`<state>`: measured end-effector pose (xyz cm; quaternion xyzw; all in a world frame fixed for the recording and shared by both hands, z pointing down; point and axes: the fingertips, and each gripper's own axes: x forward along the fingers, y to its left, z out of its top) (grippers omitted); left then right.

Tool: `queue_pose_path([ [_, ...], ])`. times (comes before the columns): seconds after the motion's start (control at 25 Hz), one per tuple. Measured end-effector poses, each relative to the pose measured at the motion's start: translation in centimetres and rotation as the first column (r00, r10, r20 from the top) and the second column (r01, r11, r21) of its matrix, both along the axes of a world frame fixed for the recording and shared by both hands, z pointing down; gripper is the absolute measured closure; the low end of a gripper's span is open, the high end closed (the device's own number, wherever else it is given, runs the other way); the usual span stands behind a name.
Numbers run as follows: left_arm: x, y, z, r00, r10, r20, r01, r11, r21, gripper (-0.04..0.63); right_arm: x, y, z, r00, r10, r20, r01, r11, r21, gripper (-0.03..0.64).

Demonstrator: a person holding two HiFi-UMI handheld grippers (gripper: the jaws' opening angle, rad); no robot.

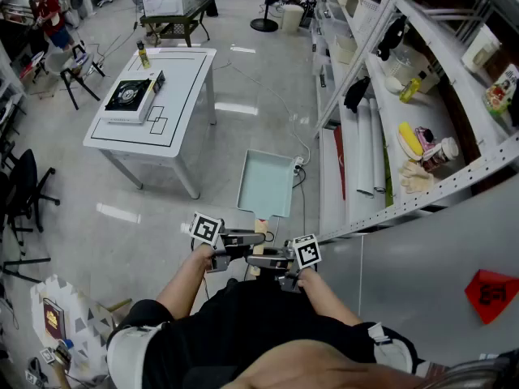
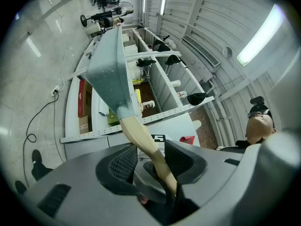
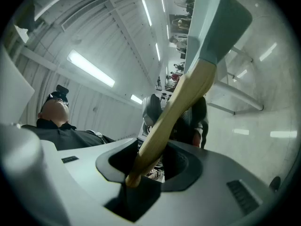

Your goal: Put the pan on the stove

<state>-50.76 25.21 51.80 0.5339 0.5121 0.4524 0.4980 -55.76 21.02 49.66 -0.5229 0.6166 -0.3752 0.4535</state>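
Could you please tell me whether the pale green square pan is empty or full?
Empty: in the head view the pale green square pan shows a bare inside.

Grey glossy floor (image 1: 243,136), light glare in patches. White table (image 1: 190,71) mid-room, black lines marked on top. Dark low table (image 1: 174,24) behind it, white box on top. Black chair (image 1: 28,189) at left edge. Long metal shelving (image 1: 422,194) along right side, crowded with goods; white rolls (image 1: 369,148) on lower shelf. Cable (image 1: 276,104) trailing across floor. Ribbed white ceiling (image 2: 197,18) with strip lights (image 3: 90,68).
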Motion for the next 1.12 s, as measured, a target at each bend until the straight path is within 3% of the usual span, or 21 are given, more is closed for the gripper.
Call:
queue_pose_path([
  [0.08, 0.4, -0.5, 0.0, 0.987, 0.007, -0.163, -0.002, 0.999, 0.032, 0.403, -0.6, -0.2, -0.2, 1.0, -0.014, -0.016, 0.014, 1.0, -0.004, 0.459],
  [0.2, -0.7, 0.0, -0.9, 0.974, -0.009, -0.225, 0.011, 1.0, 0.006, 0.403, -2.1, 0.2, -0.9, 0.999, -0.028, -0.019, 0.028, 1.0, 0.0, 0.457],
  [0.28, -0.8, 0.4, -0.9, 0.948, -0.014, -0.317, 0.033, 0.998, 0.054, 0.405, -2.8, 1.0, -1.3, 0.998, -0.045, -0.047, 0.045, 0.999, -0.004, 0.457],
  [0.32, -1.0, 0.8, -1.1, 0.95, -0.025, -0.312, 0.047, 0.997, 0.063, 0.405, -3.0, 1.5, -1.5, 0.997, -0.055, -0.059, 0.055, 0.998, -0.006, 0.459],
  [0.4, -2.2, 1.7, -1.9, 0.987, -0.062, -0.15, 0.067, 0.997, 0.027, 0.405, -3.3, 2.3, -2.1, 0.996, -0.067, -0.054, 0.067, 0.998, 0.001, 0.456],
  [0.44, -2.7, 2.0, -2.3, 0.995, -0.072, -0.07, 0.072, 0.997, 0.003, 0.403, -3.3, 2.5, -2.2, 0.996, -0.069, -0.051, 0.069, 0.998, 0.001, 0.454],
  [0.48, -3.0, 2.2, -2.6, 0.996, -0.076, -0.038, 0.076, 0.997, -0.013, 0.404, -3.2, 2.6, -2.3, 0.996, -0.071, -0.051, 0.071, 0.997, -0.003, 0.454],
  [0.8, -3.0, 3.6, -4.1, 0.992, -0.105, -0.068, 0.102, 0.994, -0.039, 0.403, -3.1, 4.0, -3.0, 0.993, -0.103, -0.058, 0.104, 0.994, 0.023, 0.459],
  [0.92, -3.1, 4.0, -4.5, 0.99, -0.109, -0.088, 0.106, 0.994, -0.04, 0.403, -3.4, 4.4, -3.5, 0.994, -0.109, -0.026, 0.111, 0.991, 0.074, 0.459],
  [1.12, -2.8, 4.7, -4.7, 0.988, -0.129, -0.088, 0.128, 0.992, -0.023, 0.402, -2.9, 5.1, -3.8, 0.989, -0.128, -0.069, 0.133, 0.989, 0.071, 0.459],
])
